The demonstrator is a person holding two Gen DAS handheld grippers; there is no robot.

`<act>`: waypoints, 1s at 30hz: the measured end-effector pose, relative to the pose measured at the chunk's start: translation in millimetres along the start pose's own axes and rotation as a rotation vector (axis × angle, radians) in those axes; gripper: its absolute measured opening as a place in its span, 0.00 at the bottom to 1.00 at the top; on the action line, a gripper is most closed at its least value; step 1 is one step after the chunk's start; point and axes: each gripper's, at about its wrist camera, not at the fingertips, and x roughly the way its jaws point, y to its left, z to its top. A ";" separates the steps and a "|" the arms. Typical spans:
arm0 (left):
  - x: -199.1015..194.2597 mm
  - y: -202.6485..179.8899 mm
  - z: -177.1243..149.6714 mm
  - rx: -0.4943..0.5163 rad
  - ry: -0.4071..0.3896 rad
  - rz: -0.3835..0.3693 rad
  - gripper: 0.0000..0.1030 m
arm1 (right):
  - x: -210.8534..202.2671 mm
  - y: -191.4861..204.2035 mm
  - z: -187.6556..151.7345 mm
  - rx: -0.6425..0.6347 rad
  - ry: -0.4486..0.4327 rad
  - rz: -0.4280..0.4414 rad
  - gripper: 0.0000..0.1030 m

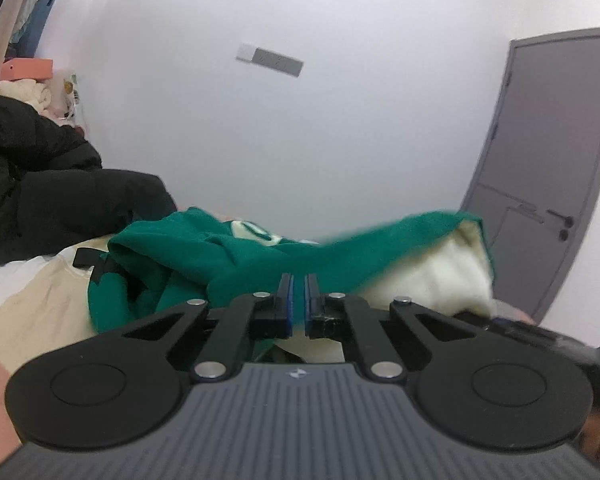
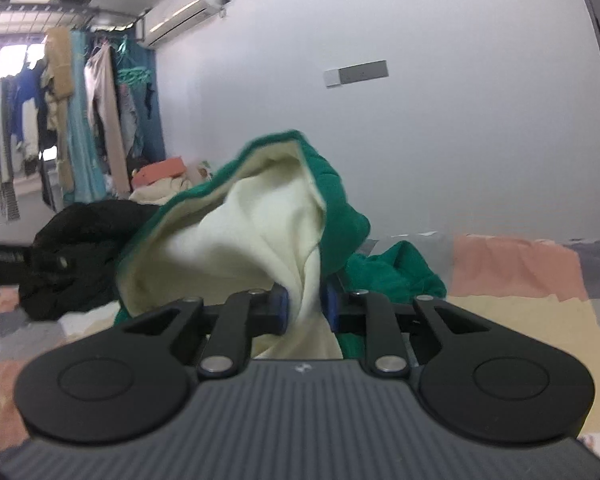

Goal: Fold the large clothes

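Observation:
A large green garment with a cream lining lies bunched on a bed. My left gripper is shut on the garment's green edge, its blue pads pressed together on the cloth. In the right wrist view the same garment is lifted, cream lining facing me. My right gripper is shut on a fold of the cream lining. The rest of the garment hangs crumpled between the two grippers.
A black jacket is heaped on the bed at the left; it also shows in the right wrist view. The patchwork bedspread spreads to the right. A clothes rack stands behind. A grey door is at the right.

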 end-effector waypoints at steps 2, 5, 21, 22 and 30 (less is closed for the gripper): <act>-20.3 -11.6 -1.8 0.010 -0.002 -0.016 0.05 | -10.0 10.0 -1.3 -0.036 0.025 -0.011 0.19; -37.4 -20.4 -5.5 0.005 0.010 -0.013 0.05 | -22.1 24.4 -1.6 -0.078 0.085 0.001 0.13; -10.4 39.3 -27.9 -0.311 0.180 0.056 0.56 | -63.5 45.6 -15.8 0.059 0.262 0.102 0.70; -3.0 44.6 -28.9 -0.334 0.194 0.058 0.56 | -57.3 41.2 -16.2 0.073 0.270 0.088 0.70; 64.1 62.3 -39.2 -0.372 0.263 0.097 0.60 | 15.8 11.8 -13.5 0.120 0.266 -0.014 0.70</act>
